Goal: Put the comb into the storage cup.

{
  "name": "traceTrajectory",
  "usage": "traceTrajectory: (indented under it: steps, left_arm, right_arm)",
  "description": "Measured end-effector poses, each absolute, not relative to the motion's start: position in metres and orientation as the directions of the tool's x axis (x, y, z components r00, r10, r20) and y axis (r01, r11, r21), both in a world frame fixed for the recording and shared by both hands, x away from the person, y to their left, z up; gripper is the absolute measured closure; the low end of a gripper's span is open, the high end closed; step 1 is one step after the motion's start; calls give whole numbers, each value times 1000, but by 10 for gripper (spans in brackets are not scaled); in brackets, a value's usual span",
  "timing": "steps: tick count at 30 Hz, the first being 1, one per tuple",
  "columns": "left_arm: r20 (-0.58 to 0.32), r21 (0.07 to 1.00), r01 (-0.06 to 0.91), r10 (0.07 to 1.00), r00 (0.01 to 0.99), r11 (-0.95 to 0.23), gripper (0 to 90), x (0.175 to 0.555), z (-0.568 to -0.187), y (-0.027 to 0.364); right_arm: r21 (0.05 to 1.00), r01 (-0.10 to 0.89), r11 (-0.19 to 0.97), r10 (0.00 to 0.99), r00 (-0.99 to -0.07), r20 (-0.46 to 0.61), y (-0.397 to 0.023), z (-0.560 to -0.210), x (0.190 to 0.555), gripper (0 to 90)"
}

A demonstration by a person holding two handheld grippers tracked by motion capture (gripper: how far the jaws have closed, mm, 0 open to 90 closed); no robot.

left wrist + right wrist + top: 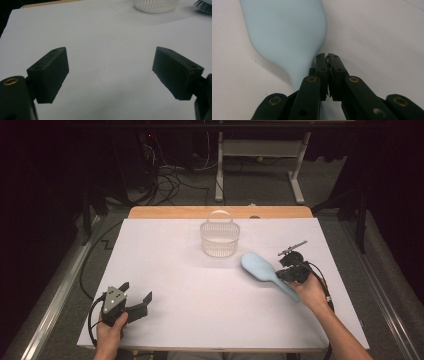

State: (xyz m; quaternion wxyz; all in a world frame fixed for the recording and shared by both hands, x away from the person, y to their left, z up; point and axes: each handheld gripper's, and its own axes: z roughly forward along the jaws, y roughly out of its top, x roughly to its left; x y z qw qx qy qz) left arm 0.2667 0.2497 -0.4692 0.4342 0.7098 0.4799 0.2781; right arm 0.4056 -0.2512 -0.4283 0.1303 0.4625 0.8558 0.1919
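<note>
White-covered desk (165,270): one sheet, flat. White slatted basket (220,240): upright near the far edge, centre. Pale blue hairbrush (257,266): right of the basket, near it, with its handle running back to the right gripper (328,56). That gripper's jaws are pressed together, the handle just beside them (actual grip cannot be confirmed). Left gripper (135,292): near left corner, jaws spread, nothing between.

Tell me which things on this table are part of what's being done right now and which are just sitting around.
In use:
- light blue hairbrush, lying beside the shut jaws of the right hand-held gripper
- white basket, the nearest thing to the brush

Just there:
- left hand-held gripper, open over bare table
- white table cover
- cables on the floor
- table legs behind
</note>
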Motion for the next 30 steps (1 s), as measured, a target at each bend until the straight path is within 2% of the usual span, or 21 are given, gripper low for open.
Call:
traceTrajectory:
  steps: [30]
  left_arm:
    - [-21, 887, 434, 925, 380, -158, 145, 264, -469, 250]
  right_arm:
    - [473, 727, 498, 830, -558, -15, -251, -430, 382, 862]
